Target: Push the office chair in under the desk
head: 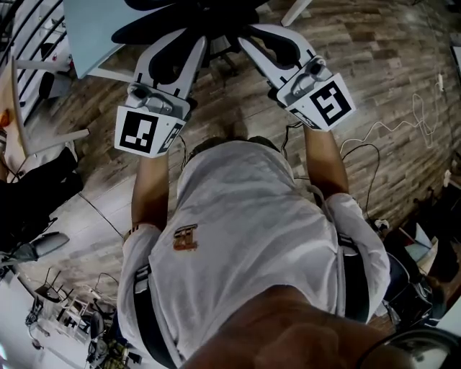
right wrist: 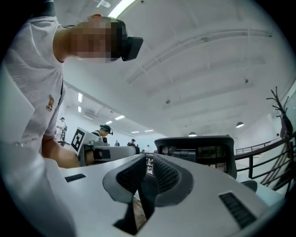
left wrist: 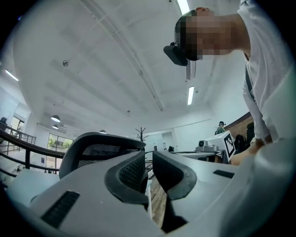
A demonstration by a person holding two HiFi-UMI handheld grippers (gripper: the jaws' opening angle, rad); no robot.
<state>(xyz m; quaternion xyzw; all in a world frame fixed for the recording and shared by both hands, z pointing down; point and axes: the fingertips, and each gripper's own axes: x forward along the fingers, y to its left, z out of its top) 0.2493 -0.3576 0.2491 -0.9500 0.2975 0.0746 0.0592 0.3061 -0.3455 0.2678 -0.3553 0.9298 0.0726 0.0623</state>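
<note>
**Office chair being gripped by both hand-held grippers**

In the head view, the left hand-held gripper (head: 181, 37) and the right hand-held gripper (head: 263, 34) are being angled inward at the black office chair (head: 194, 18). The chair is standing just ahead of their tips on the wooden floor (head: 374, 65). The pale counter (head: 94, 32) is lying ahead of the left one, to its left.

In the left gripper view, the jaws are being pressed nearly together on what appears to be a dark chair part, with the mesh backrest (left wrist: 92, 148) rising beyond, to the left.

In the right gripper view, the jaws are being clenched on a dark strut, with the backrest beyond, to the right.

The chair is being judged bulky yet free-rolling. Its mesh is being judged soft and its frame stiff, so the rigid frame is being favoured for holding.
</note>
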